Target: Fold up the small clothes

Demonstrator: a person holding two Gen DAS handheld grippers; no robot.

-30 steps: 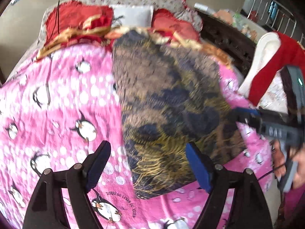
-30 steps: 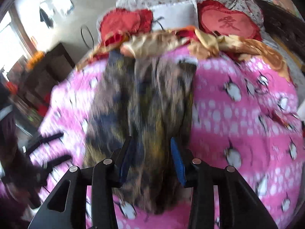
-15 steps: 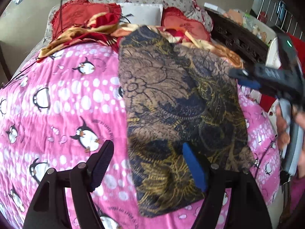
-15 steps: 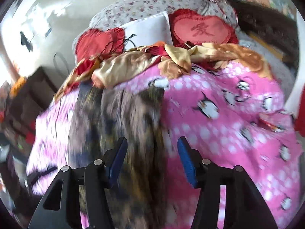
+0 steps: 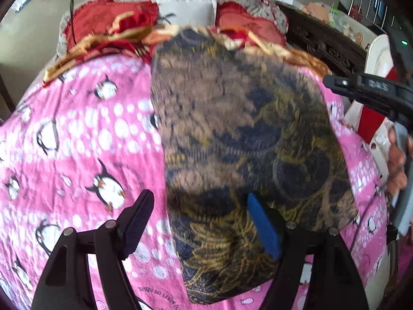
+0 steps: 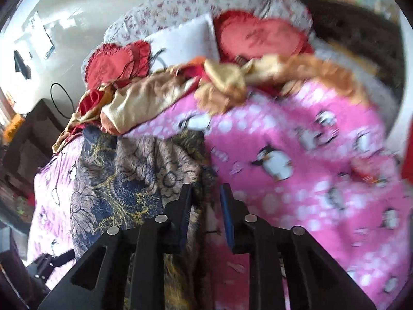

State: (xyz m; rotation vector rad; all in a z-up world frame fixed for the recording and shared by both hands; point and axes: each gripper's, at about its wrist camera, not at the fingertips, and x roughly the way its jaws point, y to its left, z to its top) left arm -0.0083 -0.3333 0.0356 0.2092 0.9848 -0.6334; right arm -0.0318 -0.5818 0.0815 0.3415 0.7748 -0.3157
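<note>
A dark garment [image 5: 240, 139] with a brown, navy and gold pattern lies spread flat on the pink penguin blanket [image 5: 77, 134]. My left gripper [image 5: 200, 219] stands open over the garment's near left edge, one finger above the blanket and the blue pad above the cloth. My right gripper [image 6: 206, 204] is at the garment's [image 6: 124, 180] right edge. Its jaws are closing, a narrow gap still shows, and the cloth edge lies between them. In the left wrist view the right gripper [image 5: 333, 82] reaches in from the right, held by a hand [image 5: 396, 160].
Crumpled gold and orange clothes [image 6: 160, 95] lie at the far end of the bed. Behind them are red heart cushions [image 6: 258, 38] and a white pillow [image 6: 183, 41]. A dark carved wooden frame [image 5: 322, 41] runs along the right side.
My right gripper swung to the garment's right edge; its jaws widened, then narrowed around the cloth edge. My left gripper crept slightly further over the garment and stayed open.
</note>
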